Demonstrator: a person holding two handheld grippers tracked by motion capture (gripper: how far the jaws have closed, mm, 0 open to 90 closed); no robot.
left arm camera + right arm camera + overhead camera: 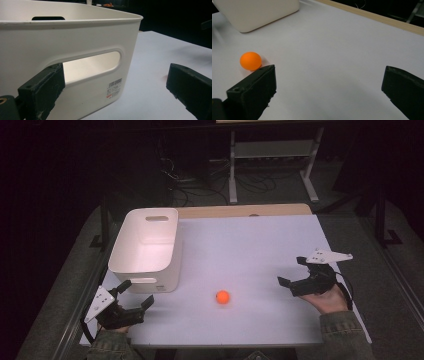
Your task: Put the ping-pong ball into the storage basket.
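my right gripper [295, 271], jaws wide and empty, could nudge the small orange plastic ball [222, 297] rolling off toward six o'clock; my left gripper [136, 294] is wide too.

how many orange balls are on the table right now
1. The orange ball lies on the white table, near its front edge, between the two grippers. The white bin's visible floor holds none.

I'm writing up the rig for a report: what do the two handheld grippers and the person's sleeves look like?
Both the left gripper and the right gripper are black, with two blocky jaws, a grey three-cornered plate on top and a dark cable trailing behind. The sleeves are olive-grey, denim-like fabric.
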